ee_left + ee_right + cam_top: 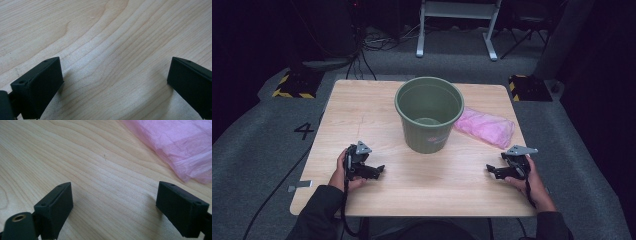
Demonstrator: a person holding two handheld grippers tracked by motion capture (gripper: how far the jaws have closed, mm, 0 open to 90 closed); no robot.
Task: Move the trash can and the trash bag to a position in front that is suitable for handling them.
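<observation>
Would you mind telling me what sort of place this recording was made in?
Probably a lab or recording studio: a lone wooden table stands on grey carpet with yellow-and-black hazard-striped blocks at its far corners, cables trailing across the floor, and dark surroundings.

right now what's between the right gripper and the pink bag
Nothing but bare table. In the right gripper view, plain wood runs from the open right gripper to the pink bag; the green bucket stands off to the side.

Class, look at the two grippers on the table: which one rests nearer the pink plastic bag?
The right gripper: the pink plastic bag lies just beyond it, right of the green bucket; the left gripper sits across the table.
</observation>
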